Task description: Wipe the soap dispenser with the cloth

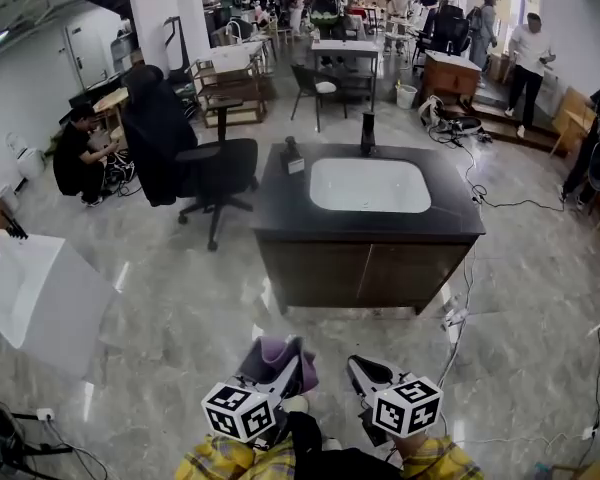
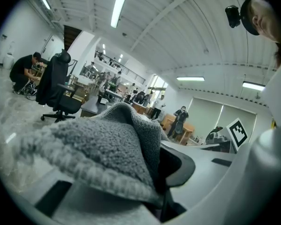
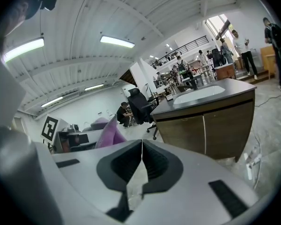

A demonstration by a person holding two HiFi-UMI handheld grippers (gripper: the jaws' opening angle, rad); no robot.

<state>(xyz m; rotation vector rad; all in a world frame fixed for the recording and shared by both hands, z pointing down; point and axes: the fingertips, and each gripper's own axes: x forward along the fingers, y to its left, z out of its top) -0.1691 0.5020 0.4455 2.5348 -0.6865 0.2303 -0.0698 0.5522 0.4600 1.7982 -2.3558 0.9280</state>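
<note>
- The soap dispenser [image 1: 292, 155] is only a small dark shape on the back left part of the counter [image 1: 280, 208]. It is too small in the head view to show any detail, and it stands well apart from the cloth [image 1: 272, 353].
- In the left gripper view the cloth fills the foreground and covers one finger completely. Only the other dark finger [image 2: 180, 165] shows beside it.
- Plaid sleeves [image 1: 215, 460] are cut off by the bottom edge of the head view.
- The left gripper [image 1: 292, 360] has its fingers closed on the cloth, which bunches up above them.
- The right gripper [image 1: 363, 370] has its fingers [image 3: 161, 165] pressed together with nothing between them.
- Bare floor [image 1: 180, 318] lies between the two grippers and the front of the counter.
- An office chair [image 1: 215, 168] stands just left of the counter, and a white basin [image 1: 25, 283] sits at the left edge.
- Cables [image 1: 500, 203] trail over the floor to the right.
- A white sink [image 1: 368, 185] is set in the counter, with a dark faucet [image 1: 367, 133] behind it, to the right of the dispenser.
- The cloth looks grey in the left gripper view but purple in the head view and the right gripper view.
- Only the right gripper view shows the counter's wooden doors [image 3: 206, 130] from low down.
- The left gripper view shows the other gripper's marker cube [image 2: 237, 131].
</note>
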